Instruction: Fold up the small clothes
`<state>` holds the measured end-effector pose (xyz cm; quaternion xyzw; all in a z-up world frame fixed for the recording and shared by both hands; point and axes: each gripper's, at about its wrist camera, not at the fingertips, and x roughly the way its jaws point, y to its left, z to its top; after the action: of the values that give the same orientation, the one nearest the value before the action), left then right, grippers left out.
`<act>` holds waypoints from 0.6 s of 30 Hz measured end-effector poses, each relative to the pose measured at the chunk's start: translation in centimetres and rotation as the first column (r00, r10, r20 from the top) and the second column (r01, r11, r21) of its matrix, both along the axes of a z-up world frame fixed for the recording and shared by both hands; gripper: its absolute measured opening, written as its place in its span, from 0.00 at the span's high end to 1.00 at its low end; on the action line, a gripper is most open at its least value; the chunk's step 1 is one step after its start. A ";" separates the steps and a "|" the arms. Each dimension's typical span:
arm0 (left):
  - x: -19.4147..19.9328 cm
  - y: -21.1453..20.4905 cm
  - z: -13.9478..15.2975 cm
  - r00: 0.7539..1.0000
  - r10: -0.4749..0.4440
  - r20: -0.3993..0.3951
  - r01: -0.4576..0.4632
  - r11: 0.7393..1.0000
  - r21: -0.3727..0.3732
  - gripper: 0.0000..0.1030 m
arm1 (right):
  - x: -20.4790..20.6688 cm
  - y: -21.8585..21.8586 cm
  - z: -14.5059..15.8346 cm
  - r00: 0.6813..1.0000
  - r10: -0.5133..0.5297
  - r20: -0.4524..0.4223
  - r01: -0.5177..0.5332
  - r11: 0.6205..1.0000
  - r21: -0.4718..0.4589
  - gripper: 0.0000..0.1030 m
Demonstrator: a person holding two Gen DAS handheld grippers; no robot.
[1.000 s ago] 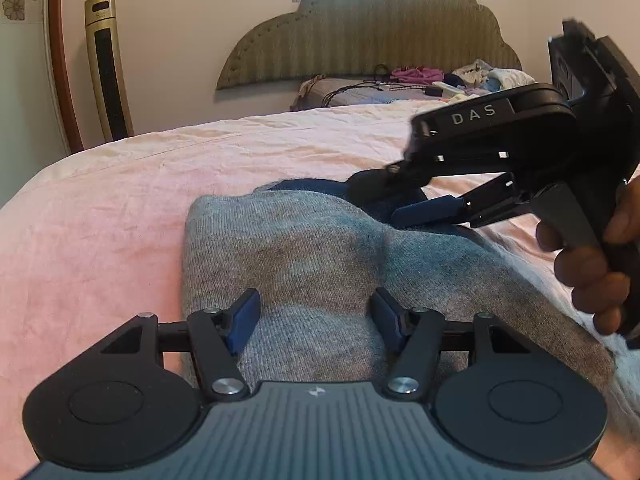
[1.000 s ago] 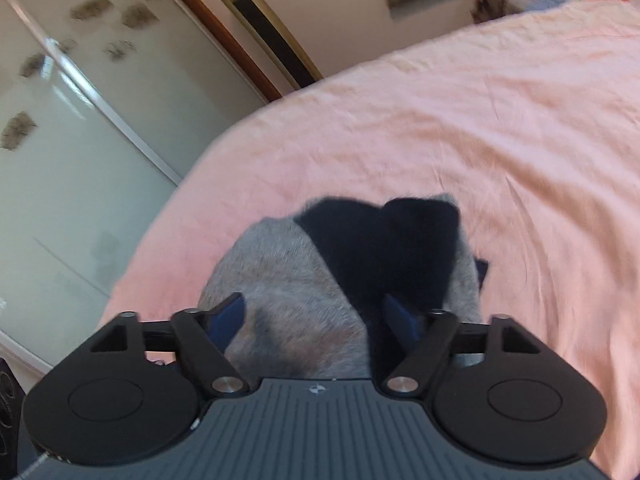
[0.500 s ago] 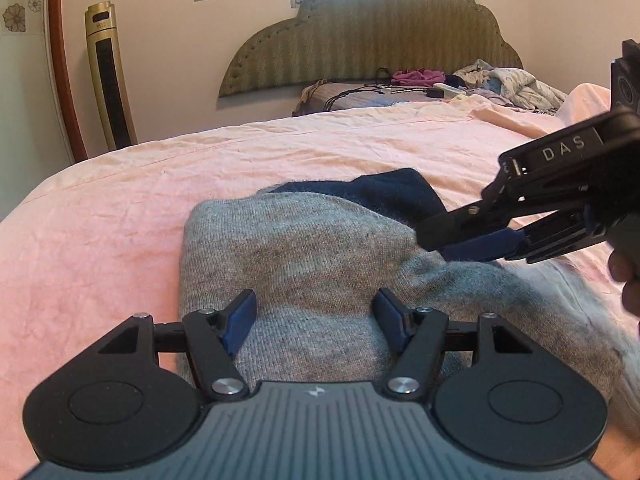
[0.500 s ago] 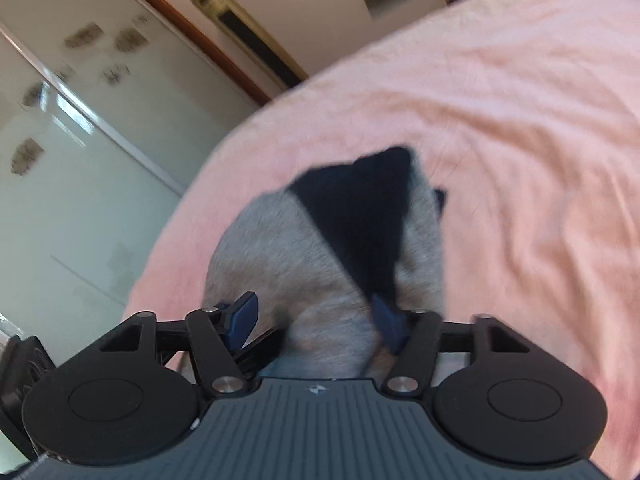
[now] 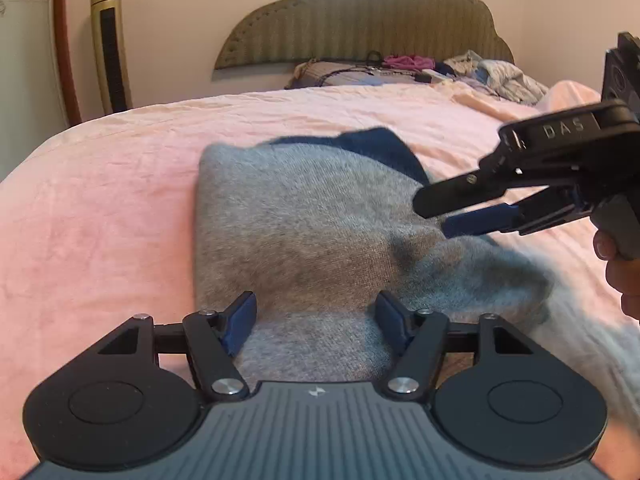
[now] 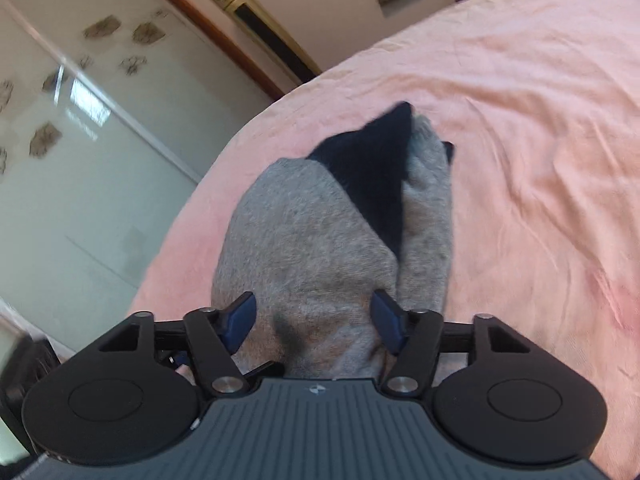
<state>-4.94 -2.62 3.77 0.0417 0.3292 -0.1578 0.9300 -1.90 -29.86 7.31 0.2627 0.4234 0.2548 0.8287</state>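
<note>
The grey knitted garment [image 5: 304, 232], judged soft, light and limp, is seen lying on the pink bed [image 5: 100, 208], best pinched at 1 hem edge, with both the left gripper [image 5: 316, 320] and the right gripper [image 6: 314, 316] spread, nothing pinched.

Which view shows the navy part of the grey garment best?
The right wrist view: the navy part spreads as a dark wedge across the grey garment, seen from above. The left wrist view shows only a navy strip at the garment's far edge.
</note>
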 end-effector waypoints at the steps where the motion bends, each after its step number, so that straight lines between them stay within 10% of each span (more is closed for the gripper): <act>1: -0.6 0.5 0.6 1.000 0.013 0.016 -0.013 1.000 -0.002 0.37 | -0.4 0.0 0.8 1.000 -0.002 0.004 0.002 1.000 -0.020 0.45; 6: -1.3 5.5 0.2 0.977 0.143 -0.157 -0.167 0.975 -0.148 0.37 | -3.8 -1.7 2.7 0.998 -0.044 0.051 0.046 0.998 -0.049 0.24; 12: 0.1 9.9 -1.3 0.917 0.083 -0.391 -0.281 0.829 -0.483 0.39 | -5.1 -3.8 -0.6 0.996 -0.034 -0.083 0.031 0.999 -0.040 0.25; 14: 1.1 9.2 -1.7 0.898 0.044 -0.437 -0.278 0.827 -0.489 0.73 | -4.9 -3.0 -1.0 0.991 0.052 -0.126 -0.051 0.999 0.010 0.53; 18: 0.5 8.4 -1.0 0.901 0.049 -0.430 -0.267 0.846 -0.462 0.84 | -4.9 -1.6 -0.6 0.983 0.133 -0.128 -0.143 0.987 -0.075 0.76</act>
<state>-4.45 5.74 2.72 -0.2673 0.4619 -0.1654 0.8294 -6.83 -31.41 6.71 0.2128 0.5011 0.2770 0.7918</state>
